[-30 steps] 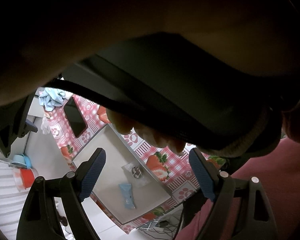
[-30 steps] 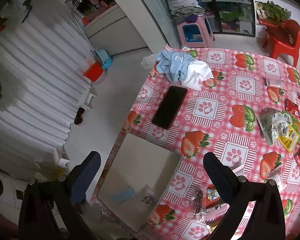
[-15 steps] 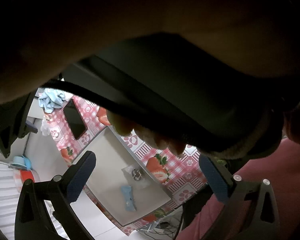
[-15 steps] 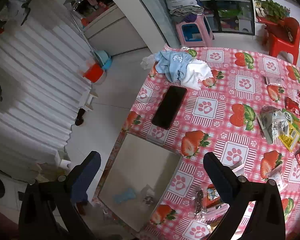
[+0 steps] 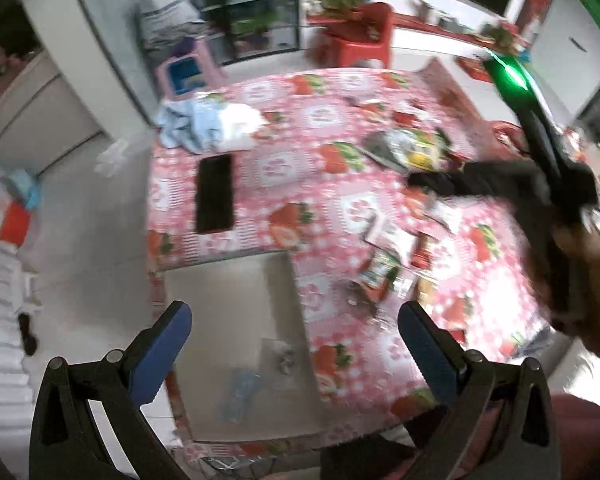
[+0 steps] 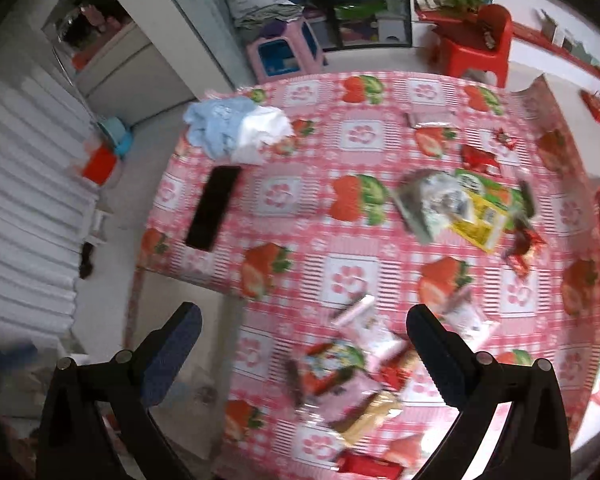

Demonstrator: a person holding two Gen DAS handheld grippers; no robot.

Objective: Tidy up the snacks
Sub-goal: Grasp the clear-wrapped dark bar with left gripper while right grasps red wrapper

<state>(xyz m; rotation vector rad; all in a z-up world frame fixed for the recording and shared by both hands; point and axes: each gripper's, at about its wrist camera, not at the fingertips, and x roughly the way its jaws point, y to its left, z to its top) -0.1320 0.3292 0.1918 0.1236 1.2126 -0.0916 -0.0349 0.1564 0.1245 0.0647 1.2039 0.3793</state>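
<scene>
My left gripper [image 5: 294, 354] stands with its jaws spread as wide as they go, having just been opening, and nothing lies between the blue pads [image 5: 162, 354]. It hangs above the grey tray [image 5: 228, 292] that sits at the near edge of the table [image 5: 332, 152]. Inside the tray, at about six o'clock in the left view, lie a blue packet [image 5: 240, 392] and a small clear-wrapped item [image 5: 284, 356]; blur hides their detail.

My right gripper [image 6: 304, 346] is likewise wide apart and carries nothing. Directly between and below its fingers lies a loose pile of snack packets [image 6: 352, 368], pink, red and tan wrappers overlapping; the pads are clear of them.

Outward in the right view: a second group of packets [image 6: 456, 208], silver, green and yellow, at two o'clock, with red wrappers [image 6: 480, 160] just beyond it. A black phone [image 6: 214, 208] lies at ten o'clock near the table's left edge. A blue and white cloth [image 6: 240, 130] is heaped at eleven o'clock, at the far left corner. The cloth covering is pink check with strawberries.

In the left view, at three o'clock, my right hand [image 5: 580, 264] shows gripping the dark body of the other tool, heavily blurred. Beyond the table stand a pink stool [image 6: 284, 54] and a red chair [image 6: 480, 40].
</scene>
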